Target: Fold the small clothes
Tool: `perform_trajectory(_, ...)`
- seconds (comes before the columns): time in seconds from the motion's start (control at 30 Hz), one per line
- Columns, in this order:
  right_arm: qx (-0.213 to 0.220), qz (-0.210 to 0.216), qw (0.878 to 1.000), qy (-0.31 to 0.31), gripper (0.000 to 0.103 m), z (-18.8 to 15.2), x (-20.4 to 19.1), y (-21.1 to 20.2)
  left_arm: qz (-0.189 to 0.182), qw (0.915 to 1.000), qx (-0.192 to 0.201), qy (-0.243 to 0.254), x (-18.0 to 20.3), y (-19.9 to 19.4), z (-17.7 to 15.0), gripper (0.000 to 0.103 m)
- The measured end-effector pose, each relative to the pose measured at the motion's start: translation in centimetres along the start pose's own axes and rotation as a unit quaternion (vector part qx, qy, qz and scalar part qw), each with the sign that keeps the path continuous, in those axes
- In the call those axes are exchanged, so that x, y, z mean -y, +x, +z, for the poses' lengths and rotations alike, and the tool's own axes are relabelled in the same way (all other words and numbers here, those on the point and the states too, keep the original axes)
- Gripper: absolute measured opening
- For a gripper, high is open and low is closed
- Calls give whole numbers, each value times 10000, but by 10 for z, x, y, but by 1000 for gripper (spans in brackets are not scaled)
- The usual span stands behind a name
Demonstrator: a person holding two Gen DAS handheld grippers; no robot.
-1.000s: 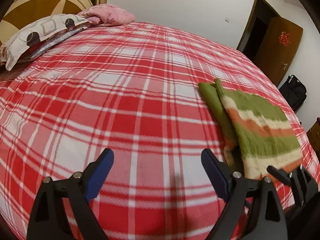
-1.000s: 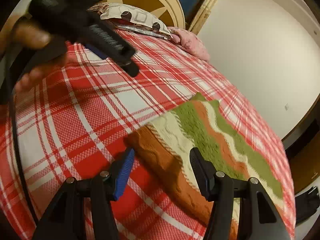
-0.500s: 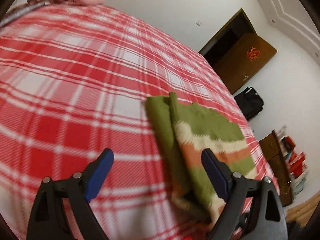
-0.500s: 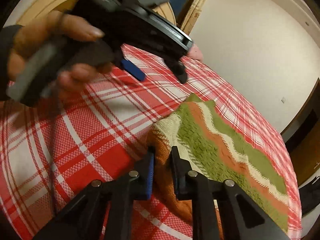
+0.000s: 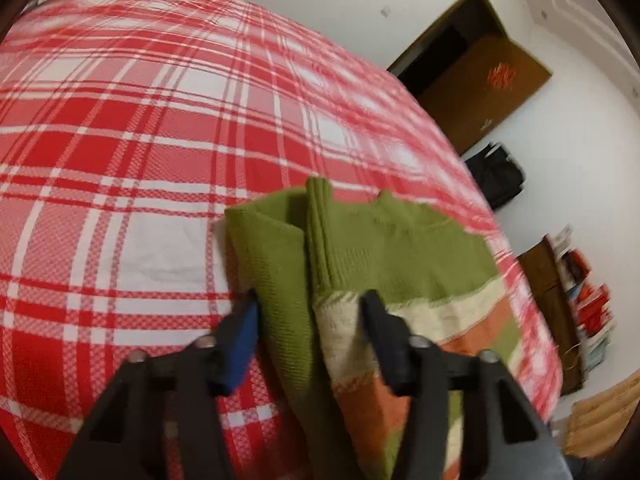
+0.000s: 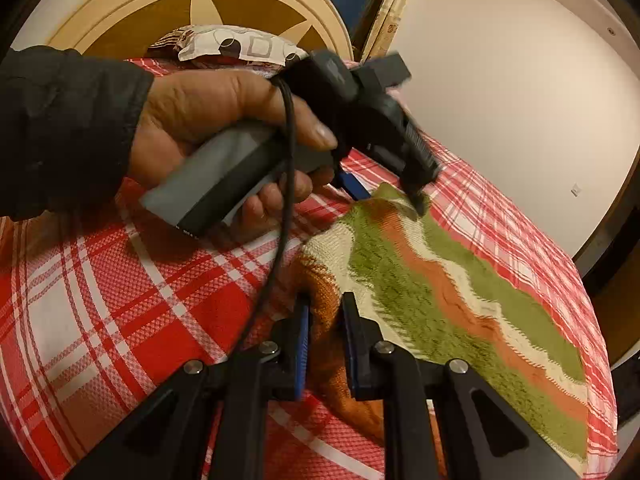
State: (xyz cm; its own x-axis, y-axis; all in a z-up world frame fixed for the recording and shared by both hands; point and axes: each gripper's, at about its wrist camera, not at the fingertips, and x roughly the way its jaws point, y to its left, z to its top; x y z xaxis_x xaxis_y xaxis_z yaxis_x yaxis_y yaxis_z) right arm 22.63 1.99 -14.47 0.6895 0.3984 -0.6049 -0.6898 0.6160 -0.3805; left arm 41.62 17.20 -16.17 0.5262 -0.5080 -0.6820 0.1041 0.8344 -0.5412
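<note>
Sweater [image 6: 460, 292]: soft, light knit, sags, bunches. Right gripper [image 6: 323, 344] clamped on orange hem corner. Left gripper [image 5: 310, 326] just been closing, jaws apart, straddling green folded edge; grip there.

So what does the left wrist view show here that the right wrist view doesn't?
Only the left wrist view: the sweater's plain green folded top, the left gripper's jaws astride it after closing in, a brown door and a black bag.

Only the right wrist view: the hand holding the left gripper, the headboard, a pillow, and the right gripper shut on the sweater's orange corner.

Both: the striped sweater on the plaid bedspread.
</note>
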Motion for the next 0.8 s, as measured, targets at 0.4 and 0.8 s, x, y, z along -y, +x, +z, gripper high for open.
perform_trajectory(0.4,-112,-148,9990,404,14,-12,40,-5,-460,9983,241,-273,7,-12,8,14)
perform_trajectory(0.8,46,-37,9922,1242,13,-22,88,-34,-795,9948,617,-182,57,-21,26,13)
